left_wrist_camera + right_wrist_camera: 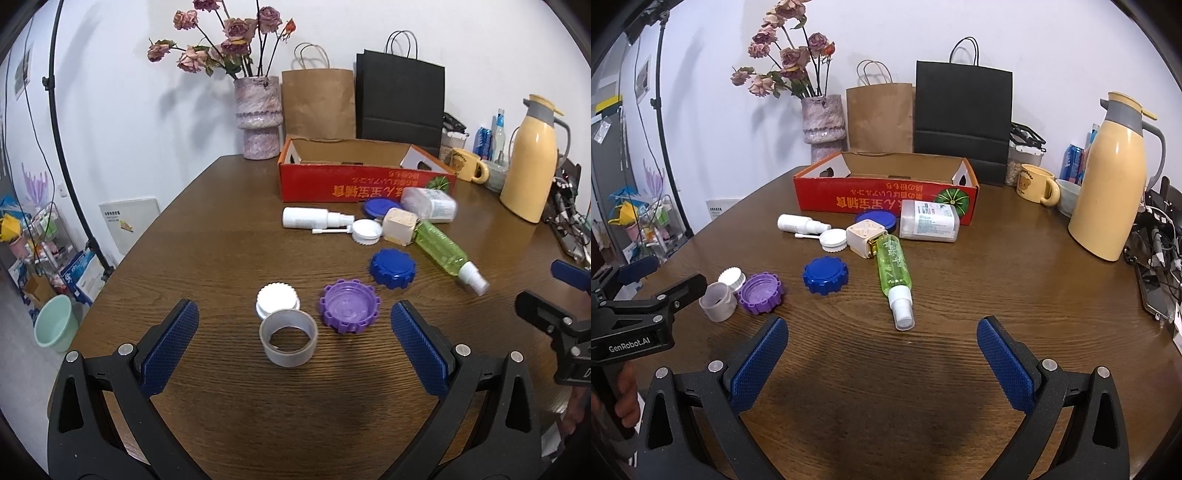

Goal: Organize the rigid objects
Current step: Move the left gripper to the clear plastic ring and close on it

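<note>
While nothing is yet held by either tool, the scene reads as follows, from the biggest thing to the smallest.

Worktop [229, 206]: brown wood, it carries all the loose objects and the box.

Red cardboard box [886, 195]: open on top, at the far side; I judge it is the place where the objects should go.

Green spray bottle [894, 275]: lying on its side, its white nozzle toward the right gripper.

Blue lid [825, 275]: flat, between the green bottle and the purple lid.

Purple lid [349, 306]: open side up, just beside the tape roll.

Tape roll [288, 341]: grey ring, standing on its flat side, touching or almost touching a white ribbed cap [277, 299] behind it.

Left gripper [295, 343]: jaws wide apart, with the tape roll between them but not touched.

Right gripper [882, 354]: jaws wide apart and empty, near the nozzle of the green bottle.

Step in hand: the approach for a first pick, probably of the tape roll.

Next move: the left gripper must go lower around the ring, then close gently, because a thin ring can slip or tip over.
</note>
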`<state>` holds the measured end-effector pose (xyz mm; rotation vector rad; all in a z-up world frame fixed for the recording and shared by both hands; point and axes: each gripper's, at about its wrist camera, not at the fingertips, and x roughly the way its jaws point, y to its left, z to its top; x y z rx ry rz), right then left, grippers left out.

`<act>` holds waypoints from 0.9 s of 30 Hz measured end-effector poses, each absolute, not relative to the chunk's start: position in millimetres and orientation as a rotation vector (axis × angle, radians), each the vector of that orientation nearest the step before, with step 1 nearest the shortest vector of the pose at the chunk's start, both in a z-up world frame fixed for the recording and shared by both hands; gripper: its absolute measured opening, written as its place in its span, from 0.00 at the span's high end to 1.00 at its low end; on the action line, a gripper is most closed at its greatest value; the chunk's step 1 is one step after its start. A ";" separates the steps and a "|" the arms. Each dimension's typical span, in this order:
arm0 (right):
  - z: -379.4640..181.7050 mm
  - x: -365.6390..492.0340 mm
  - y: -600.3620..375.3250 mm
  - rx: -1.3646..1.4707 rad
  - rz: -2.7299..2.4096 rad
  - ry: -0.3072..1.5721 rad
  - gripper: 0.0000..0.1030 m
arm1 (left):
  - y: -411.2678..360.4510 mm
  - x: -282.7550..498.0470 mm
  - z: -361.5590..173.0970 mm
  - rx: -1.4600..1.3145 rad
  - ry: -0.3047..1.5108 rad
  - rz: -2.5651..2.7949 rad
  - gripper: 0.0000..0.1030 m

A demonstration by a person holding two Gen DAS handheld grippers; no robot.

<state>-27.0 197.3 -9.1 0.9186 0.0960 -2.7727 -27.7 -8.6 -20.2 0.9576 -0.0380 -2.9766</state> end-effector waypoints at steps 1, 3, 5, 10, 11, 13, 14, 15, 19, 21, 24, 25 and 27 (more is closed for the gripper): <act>-9.7 -28.4 197.3 0.923 -2.773 0.097 0.00 | -9.9 -29.2 -21.6 0.968 -0.039 -2.973 0.00; -11.1 -31.0 197.4 0.932 -2.770 0.095 0.00 | -13.4 -33.3 -24.9 0.994 -0.039 -2.958 0.00; -12.9 -33.8 196.8 0.941 -2.766 0.093 0.00 | -17.5 -37.0 -29.3 1.025 -0.033 -2.944 0.00; -17.5 -40.2 193.1 0.962 -2.754 0.093 0.00 | -24.6 -46.4 -40.9 1.093 -0.042 -2.903 0.00; -18.2 -40.9 192.5 0.965 -2.752 0.093 0.00 | -25.9 -48.7 -43.5 1.108 -0.042 -2.892 0.00; -20.3 -42.9 191.2 0.973 -2.747 0.095 0.00 | -27.4 -51.7 -47.5 1.130 -0.040 -2.882 0.00; -21.1 -43.8 190.7 0.976 -2.745 0.095 0.00 | -27.4 -52.8 -49.3 1.138 -0.040 -2.880 0.00; -21.6 -44.8 190.3 0.979 -2.744 0.095 0.00 | -27.4 -53.8 -50.8 1.145 -0.040 -2.877 0.00; -24.7 -48.9 189.1 0.996 -2.736 0.095 0.00 | -26.8 -59.7 -57.0 1.173 -0.044 -2.858 0.00; -26.3 -50.6 188.3 1.004 -2.732 0.097 0.00 | -26.5 -62.0 -58.8 1.185 -0.044 -2.852 0.00; -28.2 -54.2 186.6 1.015 -2.723 0.103 0.00 | -27.4 -65.9 -61.7 1.208 -0.044 -2.830 0.00; -28.5 -55.1 186.0 1.017 -2.720 0.104 0.00 | -28.5 -66.9 -62.8 1.216 -0.036 -2.827 0.00; -29.8 -57.6 183.4 1.022 -2.710 0.110 0.00 | -30.5 -68.1 -64.7 1.225 -0.025 -2.816 0.01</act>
